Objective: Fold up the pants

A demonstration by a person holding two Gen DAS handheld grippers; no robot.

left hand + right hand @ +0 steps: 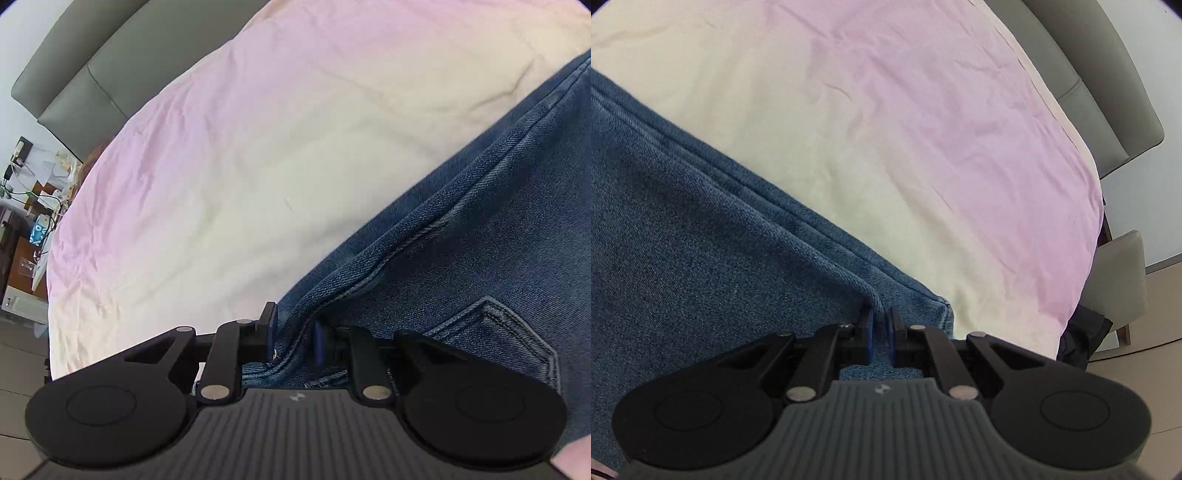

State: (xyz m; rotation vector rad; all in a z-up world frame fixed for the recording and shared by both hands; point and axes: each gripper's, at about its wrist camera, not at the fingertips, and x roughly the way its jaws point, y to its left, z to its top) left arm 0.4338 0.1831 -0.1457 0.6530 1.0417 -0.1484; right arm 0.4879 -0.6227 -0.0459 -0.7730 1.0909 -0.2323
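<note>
Blue denim pants (461,236) lie on a bed with a pale cream and pink sheet (258,147). In the left wrist view my left gripper (295,332) is shut on a bunched fold of the pants near a back pocket (498,332). In the right wrist view the pants (701,229) fill the left half, and my right gripper (881,332) is shut on the pants' edge close to a hem corner (942,314). Both grippers hold the cloth just above the sheet (923,147).
A grey padded headboard (85,66) runs along the far edge of the bed and also shows in the right wrist view (1108,92). A cluttered bedside table (33,206) stands at the left. A grey chair (1123,277) and dark cloth (1086,336) sit beside the bed.
</note>
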